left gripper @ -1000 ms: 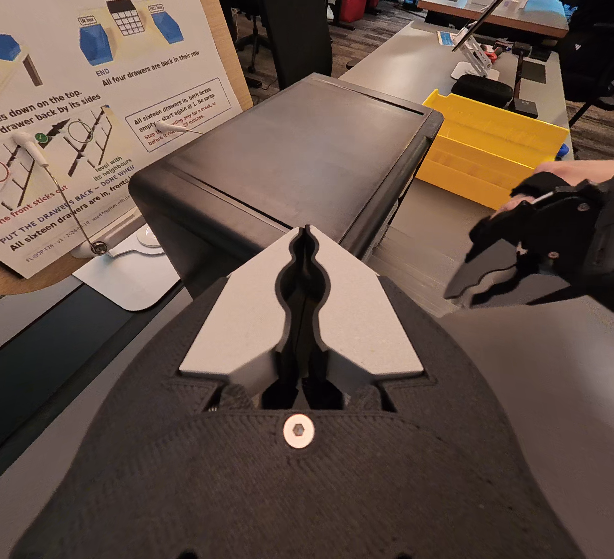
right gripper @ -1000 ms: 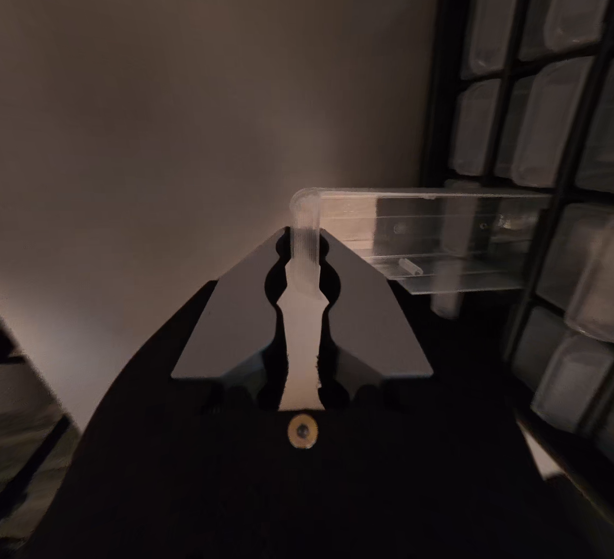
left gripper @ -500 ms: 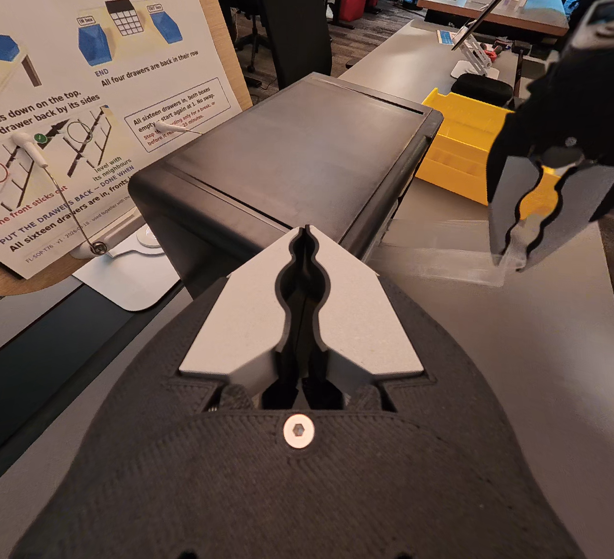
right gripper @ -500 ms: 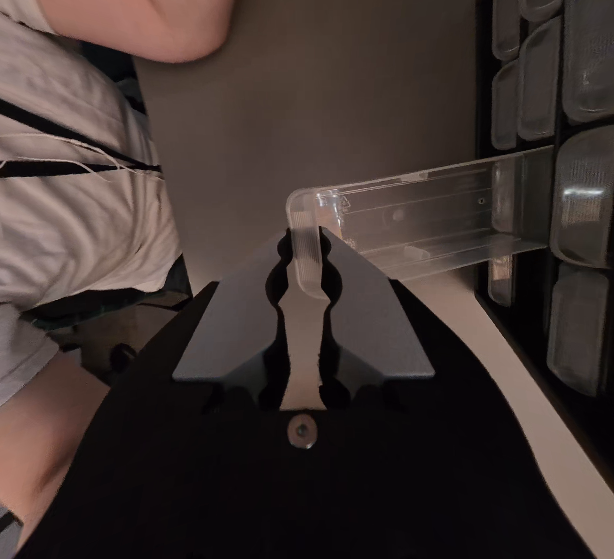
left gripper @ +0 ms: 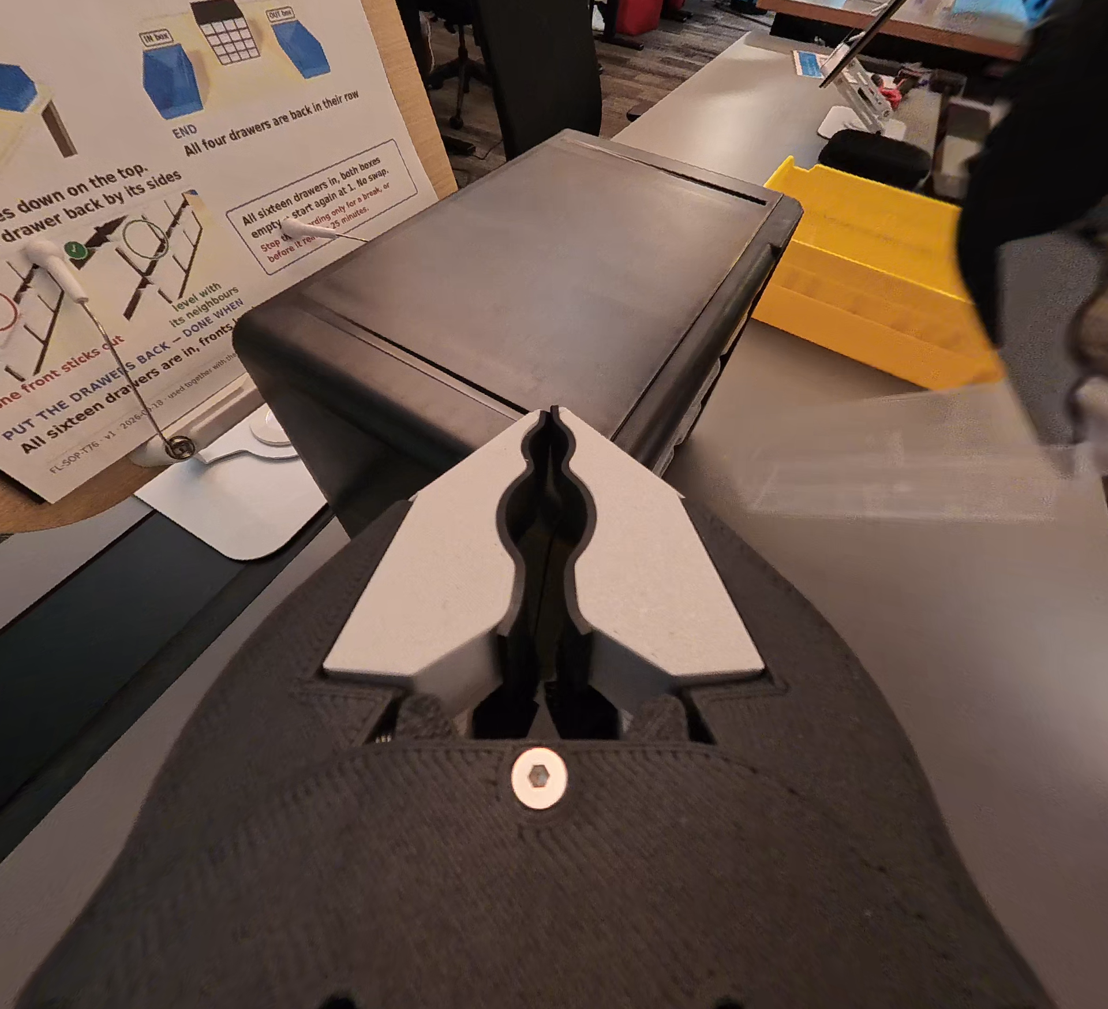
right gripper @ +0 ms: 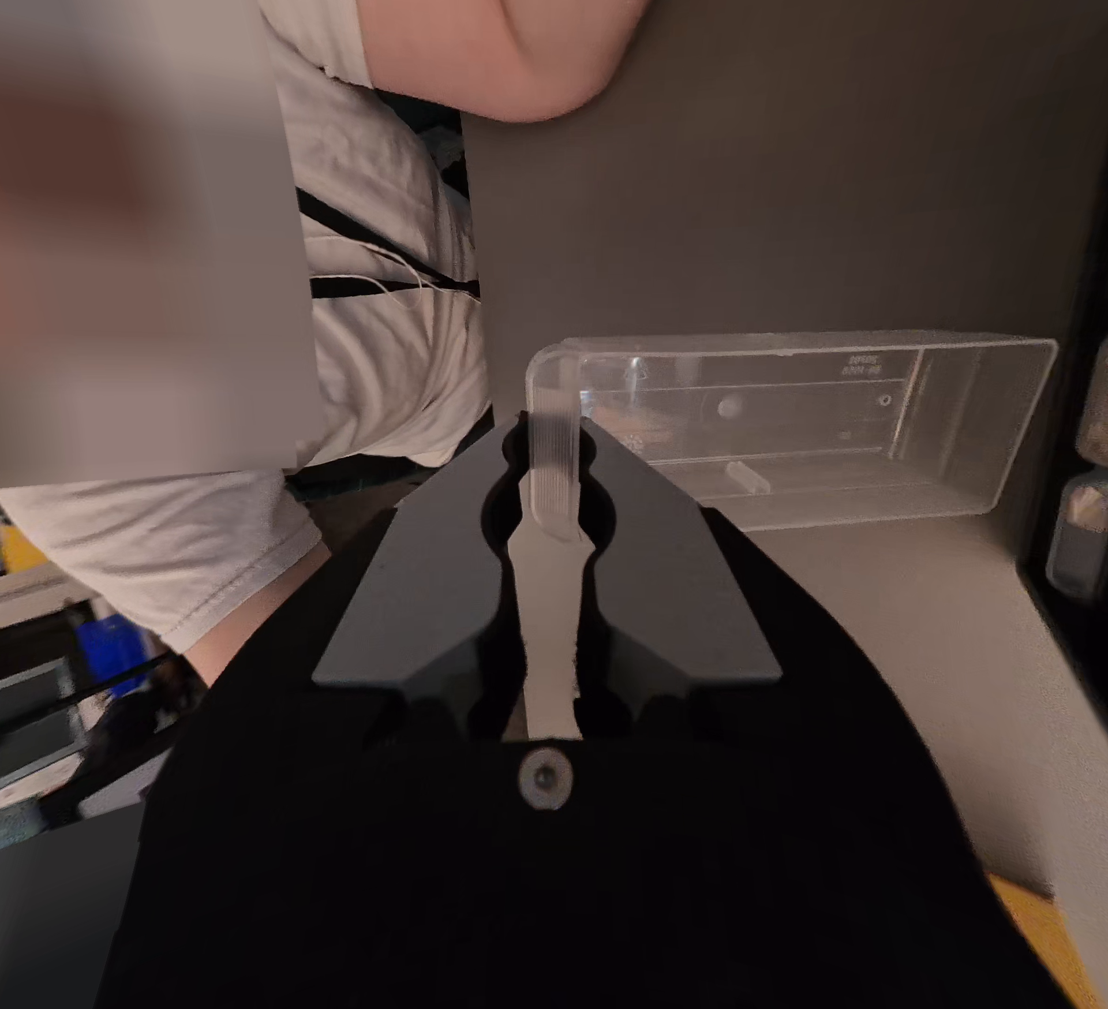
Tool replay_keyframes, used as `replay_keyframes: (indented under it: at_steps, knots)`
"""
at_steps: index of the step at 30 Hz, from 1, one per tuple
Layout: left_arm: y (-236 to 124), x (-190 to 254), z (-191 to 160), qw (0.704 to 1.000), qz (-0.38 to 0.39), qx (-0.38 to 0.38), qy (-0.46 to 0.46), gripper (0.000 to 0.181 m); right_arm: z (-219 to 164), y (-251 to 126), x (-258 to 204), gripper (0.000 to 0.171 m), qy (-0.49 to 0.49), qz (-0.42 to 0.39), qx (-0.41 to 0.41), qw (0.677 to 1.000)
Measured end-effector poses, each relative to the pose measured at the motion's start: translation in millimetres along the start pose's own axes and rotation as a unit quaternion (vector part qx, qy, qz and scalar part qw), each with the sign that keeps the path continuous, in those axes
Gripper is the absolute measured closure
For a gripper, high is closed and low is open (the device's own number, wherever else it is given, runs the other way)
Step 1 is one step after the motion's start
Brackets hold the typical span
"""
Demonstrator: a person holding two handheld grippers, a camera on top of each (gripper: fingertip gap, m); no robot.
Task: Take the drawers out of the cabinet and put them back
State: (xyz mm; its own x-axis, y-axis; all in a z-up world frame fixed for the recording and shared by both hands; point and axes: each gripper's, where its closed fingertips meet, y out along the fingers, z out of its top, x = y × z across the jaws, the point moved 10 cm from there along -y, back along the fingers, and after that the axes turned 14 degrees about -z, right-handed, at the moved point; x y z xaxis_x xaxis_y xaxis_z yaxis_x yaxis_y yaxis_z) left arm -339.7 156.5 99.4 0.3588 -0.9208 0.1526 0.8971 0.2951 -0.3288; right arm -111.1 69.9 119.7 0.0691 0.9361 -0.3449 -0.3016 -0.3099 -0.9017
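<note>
Pinching the ribbed pull tab of the clear drawer (right gripper: 797,428) between the right gripper (right gripper: 554,476) fingertips, with the box trailing off to the right, fully clear of the cabinet (left gripper: 539,284) (glossy, thin-walled plastic, likely slippery). Keeping it level and moving slowly, probably best. Resting the left gripper (left gripper: 551,440) closed and empty, just short of the matte black cabinet top.

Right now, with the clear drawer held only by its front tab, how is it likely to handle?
The clear drawer looks empty and thin-walled, so probably light. It keeps its box shape hanging from the right tool, so likely stiff. Pinched only at the ribbed tab, it may pivot or slip if swung fast.
</note>
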Motion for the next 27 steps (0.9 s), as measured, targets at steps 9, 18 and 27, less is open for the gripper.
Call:
replay_keyframes:
  at_steps: [9,18,27]
  knots:
    - [-0.1,-0.6,-0.3,1.000,-0.002,0.001,0.003,0.181,-189.2,-114.6,-8.8,0.161,0.337,-0.287,0.074,0.894]
    - [-0.4,-1.2,-0.6,1.000,-0.005,0.003,0.001,0.181,-350.3,-2.1,71.4,0.160,0.507,-0.397,0.095,0.759]
    - [0.0,0.1,0.3,1.000,0.002,-0.003,0.002,0.181,-351.5,46.7,119.6,0.159,0.485,-0.413,0.027,0.770]
